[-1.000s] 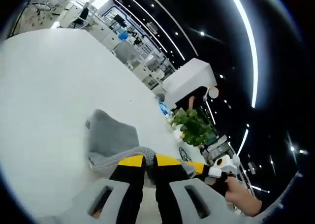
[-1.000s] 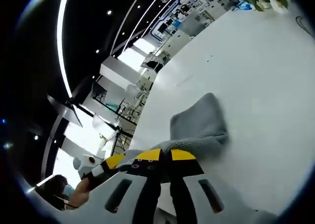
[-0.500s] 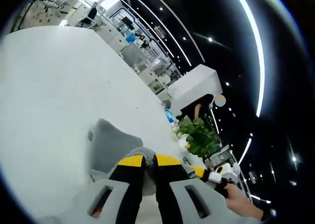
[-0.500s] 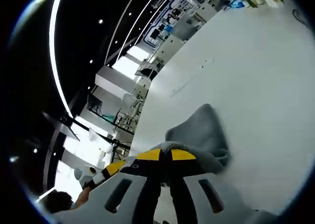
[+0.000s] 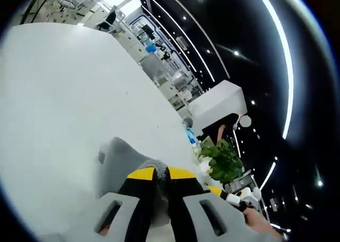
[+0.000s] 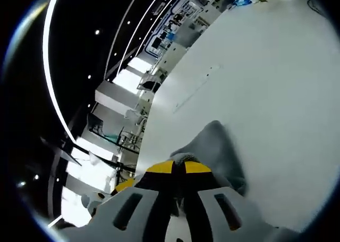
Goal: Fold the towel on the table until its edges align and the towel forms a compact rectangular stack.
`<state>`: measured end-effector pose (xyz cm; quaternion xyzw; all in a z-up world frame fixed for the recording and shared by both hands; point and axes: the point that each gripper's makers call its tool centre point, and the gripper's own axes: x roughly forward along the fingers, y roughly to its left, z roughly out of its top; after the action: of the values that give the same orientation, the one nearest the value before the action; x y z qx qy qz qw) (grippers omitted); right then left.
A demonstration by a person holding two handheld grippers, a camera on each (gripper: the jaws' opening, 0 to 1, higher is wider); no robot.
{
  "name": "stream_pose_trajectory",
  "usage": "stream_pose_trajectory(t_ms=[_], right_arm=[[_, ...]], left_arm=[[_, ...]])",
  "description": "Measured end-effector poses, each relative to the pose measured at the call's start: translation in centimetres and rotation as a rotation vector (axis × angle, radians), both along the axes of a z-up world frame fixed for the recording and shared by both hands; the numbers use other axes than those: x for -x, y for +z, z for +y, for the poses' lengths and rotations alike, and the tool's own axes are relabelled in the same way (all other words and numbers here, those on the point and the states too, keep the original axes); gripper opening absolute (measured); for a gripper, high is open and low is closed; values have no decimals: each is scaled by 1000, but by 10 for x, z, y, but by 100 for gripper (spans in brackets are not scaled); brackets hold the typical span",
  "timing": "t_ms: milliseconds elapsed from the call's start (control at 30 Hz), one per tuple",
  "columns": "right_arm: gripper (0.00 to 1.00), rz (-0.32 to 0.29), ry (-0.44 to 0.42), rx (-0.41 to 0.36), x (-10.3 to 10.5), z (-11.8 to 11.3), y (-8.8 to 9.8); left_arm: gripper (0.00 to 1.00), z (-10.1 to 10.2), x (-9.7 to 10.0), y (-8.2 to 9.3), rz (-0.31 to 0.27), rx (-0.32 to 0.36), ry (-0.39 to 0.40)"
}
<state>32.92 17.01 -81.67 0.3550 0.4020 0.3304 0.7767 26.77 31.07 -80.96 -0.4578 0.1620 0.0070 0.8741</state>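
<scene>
Grey terry towel [image 5: 123,162] pinched at both ends, lifted off the white table [image 5: 53,93].

Your left gripper [image 5: 160,173] has its jaws clamped on a towel edge at 6 o'clock; your right gripper [image 6: 179,168] grips the towel [image 6: 215,151] likewise, cloth trailing toward 4 o'clock. Since a second ago both views have tilted further, and less towel lies spread on the table. A green potted plant [image 5: 220,159] sits at 4 o'clock in the left gripper view.

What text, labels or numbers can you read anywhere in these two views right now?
None is readable.
Grey towel: a small tag at its edge, too blurred to read.
Left gripper and right gripper: plain yellow and black, no lettering.
White table: no markings.
</scene>
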Motion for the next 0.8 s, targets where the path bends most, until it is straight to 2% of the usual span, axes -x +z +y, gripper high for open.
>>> stream_pose_trajectory(t_ms=[167, 333, 533, 600, 800], right_arm=[[2, 19, -14, 2, -12, 5, -10], [2, 26, -22, 20, -22, 12, -21], [2, 19, -6, 59, -30, 15, -35], [3, -1, 10, 94, -33, 16, -42], [3, 0, -1, 105, -39, 19, -55]], left_arm=[[8, 5, -9, -9, 7, 18, 27], [8, 15, -22, -25, 28, 39, 60], [8, 19, -31, -39, 55, 21, 57], [8, 19, -33, -43, 61, 13, 55], [8, 23, -37, -56, 78, -6, 65]])
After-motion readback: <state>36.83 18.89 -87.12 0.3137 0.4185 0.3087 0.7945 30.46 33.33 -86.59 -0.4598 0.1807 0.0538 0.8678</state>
